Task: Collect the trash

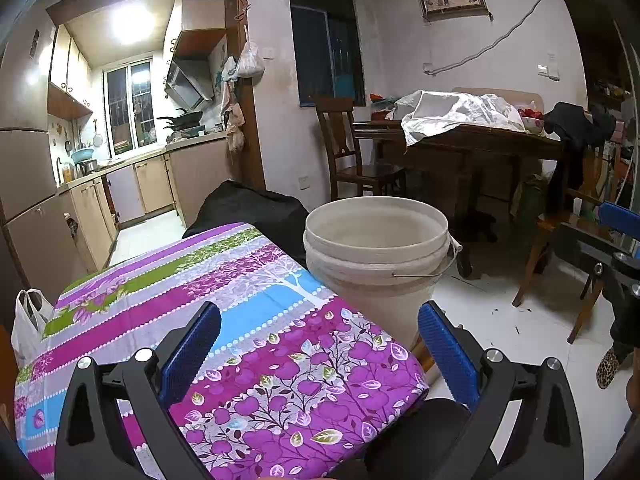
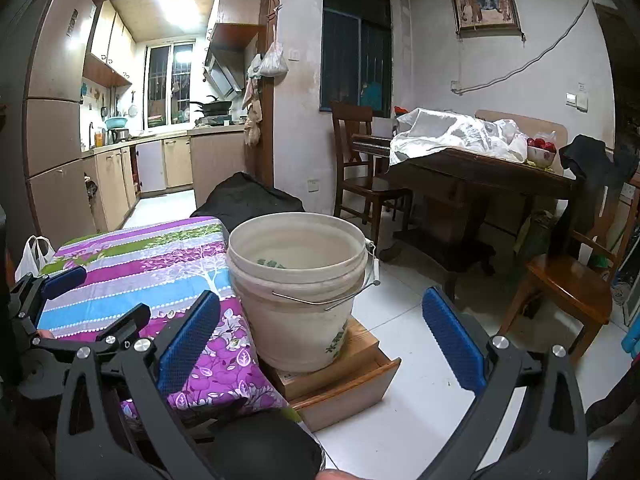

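Observation:
A white plastic bucket (image 1: pixel 376 256) (image 2: pixel 296 292) with a wire handle stands beside the table's right edge, on a low wooden box (image 2: pixel 344 376). Some green scraps (image 2: pixel 272 264) lie inside it. The table (image 1: pixel 240 320) (image 2: pixel 152 264) wears a purple, blue and green floral cloth, and I see no loose trash on it. My left gripper (image 1: pixel 320 354) hovers open over the table's near corner, holding nothing. My right gripper (image 2: pixel 320 342) is open and empty too, just in front of the bucket. Each gripper shows at the edge of the other's view.
A white plastic bag (image 1: pixel 28 320) (image 2: pixel 32 256) hangs at the table's left end. A black bundle (image 2: pixel 248 196) lies behind the table. A dark dining table (image 2: pixel 480 172) with chairs stands at the right, and the kitchen opens at the back left. The floor is white tile.

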`<state>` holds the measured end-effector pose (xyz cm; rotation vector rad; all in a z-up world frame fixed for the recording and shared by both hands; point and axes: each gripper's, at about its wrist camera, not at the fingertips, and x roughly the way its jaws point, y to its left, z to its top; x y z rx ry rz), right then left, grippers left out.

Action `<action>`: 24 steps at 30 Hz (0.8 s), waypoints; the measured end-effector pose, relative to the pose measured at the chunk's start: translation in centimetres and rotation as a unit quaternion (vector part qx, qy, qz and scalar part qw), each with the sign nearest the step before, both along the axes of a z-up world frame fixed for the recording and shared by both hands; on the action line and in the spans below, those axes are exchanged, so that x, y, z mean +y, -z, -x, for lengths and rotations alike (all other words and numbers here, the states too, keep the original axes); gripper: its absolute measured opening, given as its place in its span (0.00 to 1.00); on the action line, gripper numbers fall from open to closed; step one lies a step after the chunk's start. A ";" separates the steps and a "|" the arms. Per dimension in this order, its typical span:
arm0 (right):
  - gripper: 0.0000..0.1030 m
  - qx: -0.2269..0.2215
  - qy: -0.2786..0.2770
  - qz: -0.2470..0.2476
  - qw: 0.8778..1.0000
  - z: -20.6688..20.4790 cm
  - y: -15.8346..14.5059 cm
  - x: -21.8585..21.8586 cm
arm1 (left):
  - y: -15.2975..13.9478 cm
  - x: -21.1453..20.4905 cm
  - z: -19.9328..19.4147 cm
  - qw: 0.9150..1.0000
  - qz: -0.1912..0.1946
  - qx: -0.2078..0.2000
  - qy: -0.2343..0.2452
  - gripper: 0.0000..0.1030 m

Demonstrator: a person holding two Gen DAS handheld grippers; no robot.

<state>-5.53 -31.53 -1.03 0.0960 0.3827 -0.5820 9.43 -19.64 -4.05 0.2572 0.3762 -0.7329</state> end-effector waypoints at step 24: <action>0.95 0.003 -0.003 -0.009 1.000 -0.3 0.4 -0.3 | -0.3 0.8 0.3 1.000 0.009 0.003 0.009 0.95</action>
